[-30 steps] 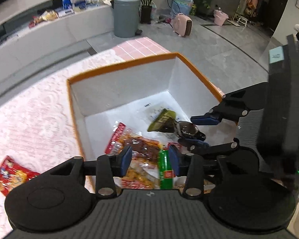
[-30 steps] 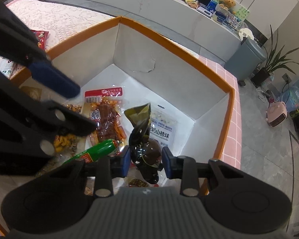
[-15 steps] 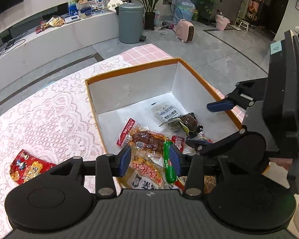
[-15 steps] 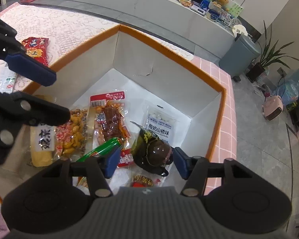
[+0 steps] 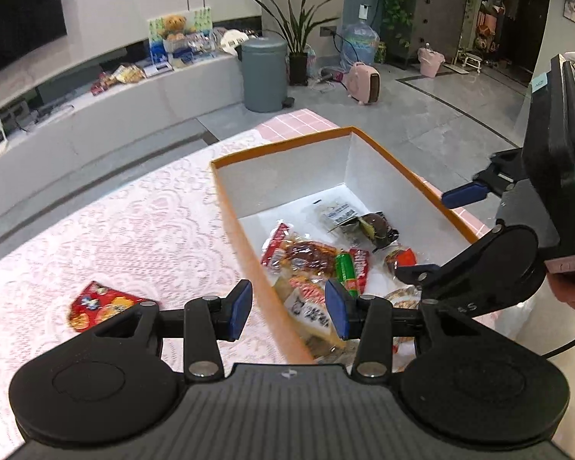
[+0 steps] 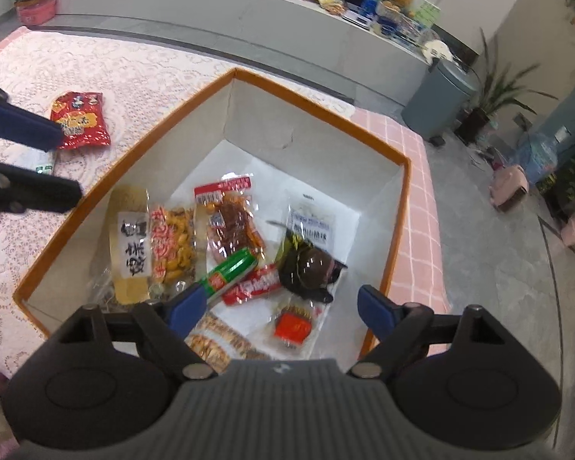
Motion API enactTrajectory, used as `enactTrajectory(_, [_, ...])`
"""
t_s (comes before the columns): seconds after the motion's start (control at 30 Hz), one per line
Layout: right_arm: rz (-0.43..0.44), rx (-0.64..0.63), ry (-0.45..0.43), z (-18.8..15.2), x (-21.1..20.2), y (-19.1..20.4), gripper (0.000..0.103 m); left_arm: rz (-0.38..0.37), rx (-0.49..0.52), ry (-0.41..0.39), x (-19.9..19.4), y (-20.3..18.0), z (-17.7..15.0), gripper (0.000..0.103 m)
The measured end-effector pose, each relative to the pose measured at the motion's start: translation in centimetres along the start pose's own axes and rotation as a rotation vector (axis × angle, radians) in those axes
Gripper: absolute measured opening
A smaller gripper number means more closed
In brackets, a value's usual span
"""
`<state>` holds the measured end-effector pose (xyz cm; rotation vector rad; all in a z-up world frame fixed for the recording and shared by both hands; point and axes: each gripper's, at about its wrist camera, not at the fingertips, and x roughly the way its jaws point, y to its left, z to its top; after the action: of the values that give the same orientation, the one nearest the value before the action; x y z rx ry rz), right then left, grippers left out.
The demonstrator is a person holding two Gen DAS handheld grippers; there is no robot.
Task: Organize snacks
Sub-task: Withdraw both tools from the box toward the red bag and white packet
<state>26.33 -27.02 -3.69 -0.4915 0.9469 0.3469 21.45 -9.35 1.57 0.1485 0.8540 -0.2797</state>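
1. Snacks lie loose on the white floor of the orange-rimmed box [image 6: 320, 109]: a dark brown packet [image 6: 306, 268] near the right wall, a white labelled pouch [image 6: 312, 216] just behind it, a green tube [image 6: 232, 270] resting across a red wrapper [image 6: 255, 285], a clear pack of red strips [image 6: 232, 220], a pack of yellow pieces [image 6: 174, 241] and a tan bar with black characters [image 6: 130, 241] along the left wall.
2. Red snack bag [image 6: 79, 119] lies outside the box, on the lace tablecloth [image 5: 115, 230], well apart from the box rim.
3. Right gripper [image 6: 278, 303] hangs above the near end of the box; its jaws are opening, wide apart, with nothing between the blue pads.
4. Left gripper [image 5: 287, 308] hangs over the box's left rim; its fingers stand partly apart and grasp nothing.
5. Background: grey bin [image 5: 264, 73], potted plant [image 5: 297, 34], pink heater [image 5: 362, 82] and a low white counter [image 5: 96, 115] on a grey floor.
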Motion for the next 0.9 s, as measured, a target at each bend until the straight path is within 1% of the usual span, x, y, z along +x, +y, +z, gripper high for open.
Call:
enactTrajectory(0.07, [0.003,0.037,-0.013,-0.2,-0.7,0.3,0.084,0.022,-0.009,-0.023,-0.7,0.3,-0.7,0.052])
enactTrajectory(0.2, [0.04,0.124,-0.099,-0.7,-3.0,1.8,0.084,0.048,-0.046,-0.058,-2.1,1.6,-2.3,0.052])
enactTrajectory(0.33, [0.089,0.174,-0.188,-1.0,-4.7,4.6,0.084,0.087,-0.089,-0.091,-3.3,3.6,-4.4,0.052])
enactTrajectory(0.47, [0.118,0.192,-0.284,-1.7,-5.4,8.1,0.084,0.127,-0.14,-0.099,-4.1,5.7,-6.8,0.052])
enactTrajectory(0.63, [0.205,0.271,-0.335,-1.9,-5.4,11.6,0.084,0.15,-0.226,-0.097,-4.8,8.7,-9.6,0.052])
enactTrajectory(0.73, [0.239,0.319,-0.373,-1.8,-5.3,13.8,0.084,0.16,-0.271,-0.099,-5.2,10.3,-10.9,0.052])
enactTrajectory(0.83, [0.261,0.335,-0.403,-1.6,-5.2,15.7,0.084,0.17,-0.298,-0.097,-5.3,12.0,-12.4,0.052])
enactTrajectory(0.9, [0.276,0.326,-0.403,-1.2,-4.9,17.1,0.084,0.188,-0.303,-0.093,-5.2,12.8,-13.2,0.052])
